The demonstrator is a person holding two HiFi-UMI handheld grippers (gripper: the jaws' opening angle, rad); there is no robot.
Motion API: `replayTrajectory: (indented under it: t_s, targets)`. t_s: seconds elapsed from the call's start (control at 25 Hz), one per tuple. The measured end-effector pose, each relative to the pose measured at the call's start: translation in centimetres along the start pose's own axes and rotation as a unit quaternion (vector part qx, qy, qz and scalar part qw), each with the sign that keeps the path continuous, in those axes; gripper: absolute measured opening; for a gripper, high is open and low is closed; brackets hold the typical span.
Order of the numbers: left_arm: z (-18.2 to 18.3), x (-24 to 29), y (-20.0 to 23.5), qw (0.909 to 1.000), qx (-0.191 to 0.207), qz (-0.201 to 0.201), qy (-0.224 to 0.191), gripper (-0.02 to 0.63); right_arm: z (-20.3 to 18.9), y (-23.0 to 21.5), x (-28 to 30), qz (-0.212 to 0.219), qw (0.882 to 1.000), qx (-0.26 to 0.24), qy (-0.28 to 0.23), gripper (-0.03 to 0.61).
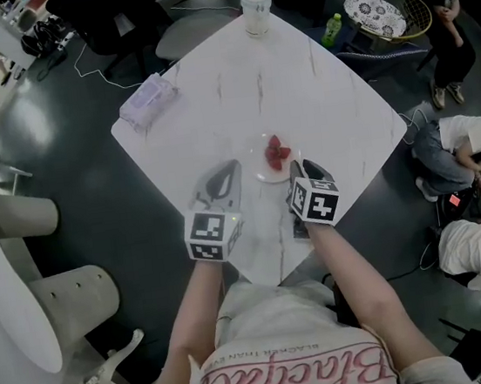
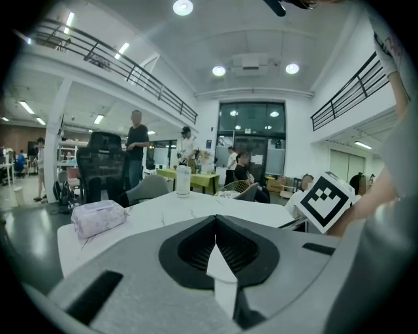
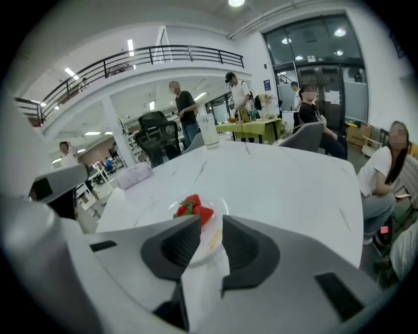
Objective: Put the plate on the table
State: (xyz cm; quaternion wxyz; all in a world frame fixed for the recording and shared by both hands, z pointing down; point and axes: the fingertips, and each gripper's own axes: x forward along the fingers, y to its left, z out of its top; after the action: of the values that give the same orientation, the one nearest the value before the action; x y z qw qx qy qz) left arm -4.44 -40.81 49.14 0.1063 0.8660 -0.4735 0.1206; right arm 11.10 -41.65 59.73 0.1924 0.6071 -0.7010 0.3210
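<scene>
Your one plate [image 1: 265, 177] rests on the white desk [image 1: 298, 91], carrying what look like three strawberries [image 1: 278, 153]. Your right claw [image 1: 306, 169] is released just at the plate's 5 o'clock rim, its jaws apart with nothing clamped. Your left claw [image 1: 225, 175], at the plate's 9 o'clock, is clenched on nothing. One tissue pack [image 1: 149, 100] lies at 10 o'clock and one cup [image 1: 256, 9] at 12.

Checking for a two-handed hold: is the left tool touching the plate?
Apart. The head view shows bare table between the left tool and the plate; the left gripper view shows its jaws shut, empty.
</scene>
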Motion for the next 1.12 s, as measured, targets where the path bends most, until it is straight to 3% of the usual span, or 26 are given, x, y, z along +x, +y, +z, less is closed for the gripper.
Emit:
replayTrajectory:
  t_s: [0.28, 0.48, 0.68, 0.92, 1.12]
  targets:
    - [3.1, -2.1, -1.9, 0.9985, 0.035, -0.014, -0.040, 0.005, 3.9, 2.9, -6.0, 0.067, 0.995, 0.010, -0.068, 0.037]
    - [6.5, -3.7, -3.7, 0.9950, 0.058, -0.031, -0.075, 0.005, 7.3, 5.6, -11.3, 0.106, 0.985, -0.025, -0.132, 0.023]
    - [10.3, -6.0, -5.7, 0.9883, 0.086, -0.043, -0.118, 0.005, 10.3, 8.3, -16.8, 0.134, 0.966, -0.086, -0.206, 0.020]
    - [14.1, -8.7, -7.9, 0.9815, 0.091, -0.050, -0.161, 0.005, 13.0, 11.1, -23.2, 0.153, 0.932, -0.162, -0.286, 0.020]
    - [15.5, -9.8, -9.6, 0.9782, 0.087, -0.060, -0.178, 0.005, 13.6, 11.4, -25.5, 0.158, 0.915, -0.183, -0.322, 0.020]
